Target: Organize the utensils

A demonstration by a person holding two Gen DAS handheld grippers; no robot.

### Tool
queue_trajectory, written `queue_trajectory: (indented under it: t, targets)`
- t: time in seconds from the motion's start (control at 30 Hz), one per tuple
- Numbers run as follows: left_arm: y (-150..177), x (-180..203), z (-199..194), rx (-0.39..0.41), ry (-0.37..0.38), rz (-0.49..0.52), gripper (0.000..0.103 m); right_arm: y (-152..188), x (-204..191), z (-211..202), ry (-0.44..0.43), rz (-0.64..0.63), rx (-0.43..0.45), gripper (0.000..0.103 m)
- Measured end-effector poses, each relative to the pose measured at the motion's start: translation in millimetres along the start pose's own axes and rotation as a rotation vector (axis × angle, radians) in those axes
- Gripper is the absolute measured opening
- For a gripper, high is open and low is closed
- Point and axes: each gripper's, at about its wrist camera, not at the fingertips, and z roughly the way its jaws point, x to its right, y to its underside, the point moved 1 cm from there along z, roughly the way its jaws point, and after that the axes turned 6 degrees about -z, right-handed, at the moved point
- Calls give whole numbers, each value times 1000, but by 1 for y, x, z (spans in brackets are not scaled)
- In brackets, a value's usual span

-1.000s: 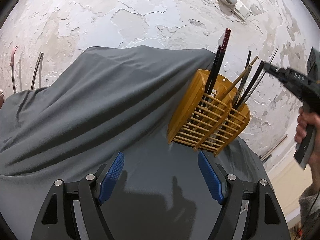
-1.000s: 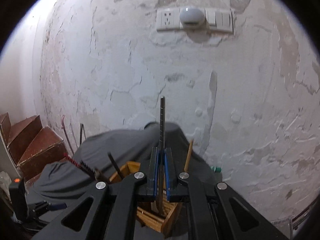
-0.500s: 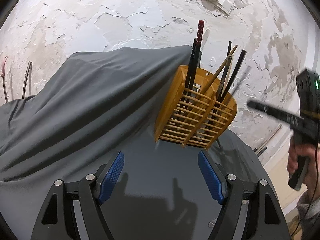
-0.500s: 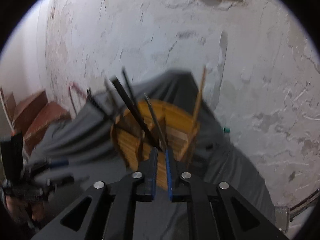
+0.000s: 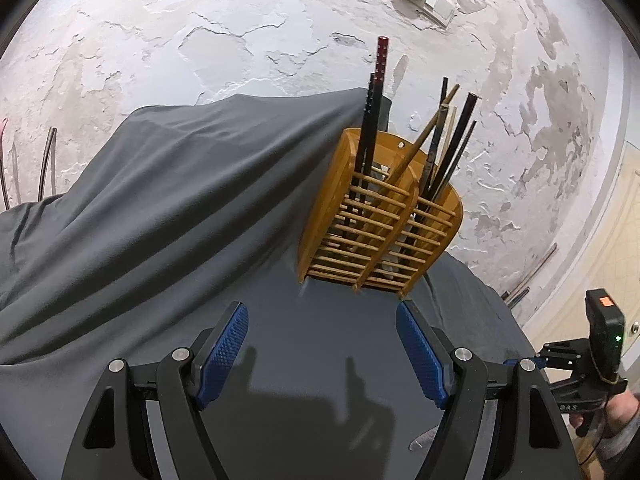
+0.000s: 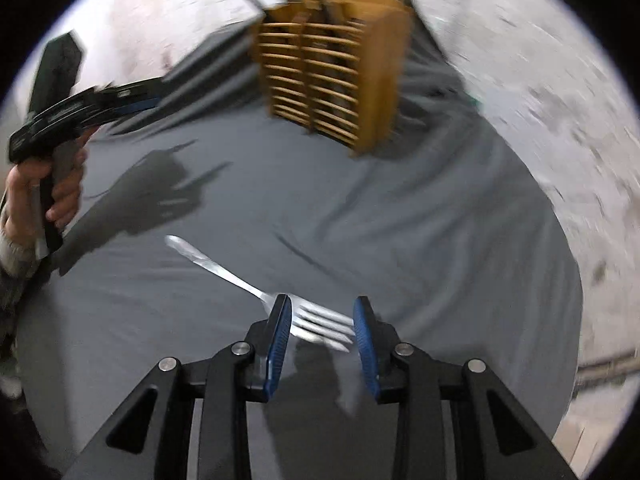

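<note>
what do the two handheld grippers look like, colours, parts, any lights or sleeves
Both grippers are black frames with silver bolts and blue ribbed pads on the fingers: left gripper, right gripper. Each has a pistol-style handle. The right one carries a black box with orange and green lights. A grey knit sleeve shows at the left wrist.

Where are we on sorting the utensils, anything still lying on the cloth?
Done: chopsticks already stand in the wooden holder. In hand: nothing is gripped. The right gripper, whose fingers have just been opening, hangs over the fork on the grey cloth with the tines seen between them. The left gripper is open and empty. Left: the fork still has to go into the holder.
</note>
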Motion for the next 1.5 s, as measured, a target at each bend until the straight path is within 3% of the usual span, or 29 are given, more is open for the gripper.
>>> queue_trajectory:
  t: [0.1,0.17,0.2,0.23,0.3,0.47,0.6,0.73,0.8,0.87,0.9,0.97,1.0,1.03,1.13,1.3,1.43,1.5]
  targets:
    - [2,2,3,-7,-4,17,82,7,7,7,-34,77,7,36]
    - [5,4,6,-16,-10,29,82,8,-7,7,-55,48,29,35]
    - [6,5,8,-19,-15,33,82,4,-15,6,-42,24,42,29]
    - [7,6,9,-20,-23,42,82,3,-23,4,-31,-1,58,16]
    - [7,8,12,-21,-32,57,82,2,-29,-2,-41,-2,95,7]
    - [9,14,13,-28,6,72,82,-1,-49,-35,2,-31,208,4]
    - [15,32,14,-70,141,130,82,-9,-60,-62,5,-16,311,3]
    - [37,74,12,-158,386,288,83,-20,-66,-89,-7,12,407,3]
    - [55,96,12,-180,415,412,83,-26,-71,-88,-16,1,390,3]
    - [71,110,15,-197,392,520,83,-29,-74,-81,17,-14,342,3]
    - [77,115,17,-206,380,560,83,-28,-75,-74,17,-20,298,6]
    - [81,118,20,-228,386,574,83,-20,-75,-60,31,-44,230,22]
    - [79,117,21,-231,394,555,83,-14,-76,-55,37,-54,213,47]
    - [76,115,23,-236,399,537,83,-8,-75,-51,37,-55,197,65]
    - [68,103,32,-303,404,454,83,8,-64,-36,8,3,140,67]
    - [82,90,66,-574,398,387,83,15,-58,-14,-16,43,79,67]
    - [87,95,66,-570,403,443,87,16,-54,-2,-29,76,75,67]
    - [83,91,68,-577,417,409,79,15,-56,-2,-21,68,86,68]
